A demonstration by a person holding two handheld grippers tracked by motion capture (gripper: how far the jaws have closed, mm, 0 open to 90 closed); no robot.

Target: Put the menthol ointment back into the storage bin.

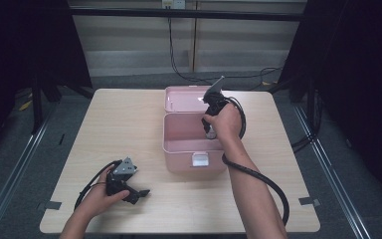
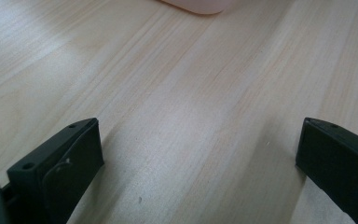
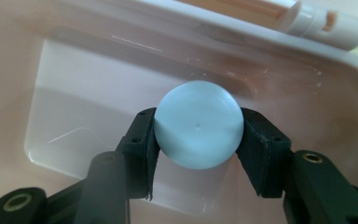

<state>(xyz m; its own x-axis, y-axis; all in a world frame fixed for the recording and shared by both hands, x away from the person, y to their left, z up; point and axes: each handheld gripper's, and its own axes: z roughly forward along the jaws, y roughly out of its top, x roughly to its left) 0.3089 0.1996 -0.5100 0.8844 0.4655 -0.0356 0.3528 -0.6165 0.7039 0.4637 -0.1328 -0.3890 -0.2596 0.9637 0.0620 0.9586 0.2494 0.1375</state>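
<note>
A pink box (image 1: 171, 144) stands open at the middle of the table, its lid (image 1: 184, 98) laid back behind it. A person's right hand holds my right gripper (image 1: 209, 129) pointing down into the box. In the right gripper view, the right gripper (image 3: 198, 135) is shut on a pale blue round object (image 3: 198, 123), one pad on each side, just above the box's pink floor (image 3: 74, 107). My left gripper (image 1: 140, 193) rests on the table at the front left. Its jaws (image 2: 200, 158) stand wide open with only bare wood between them.
The light wooden table (image 1: 119, 124) has free room left of the box and along the front. The box's corner (image 2: 196, 4) lies ahead of the left gripper. A white latch (image 1: 199, 159) sits on the box's front wall. Black cables trail from both grippers.
</note>
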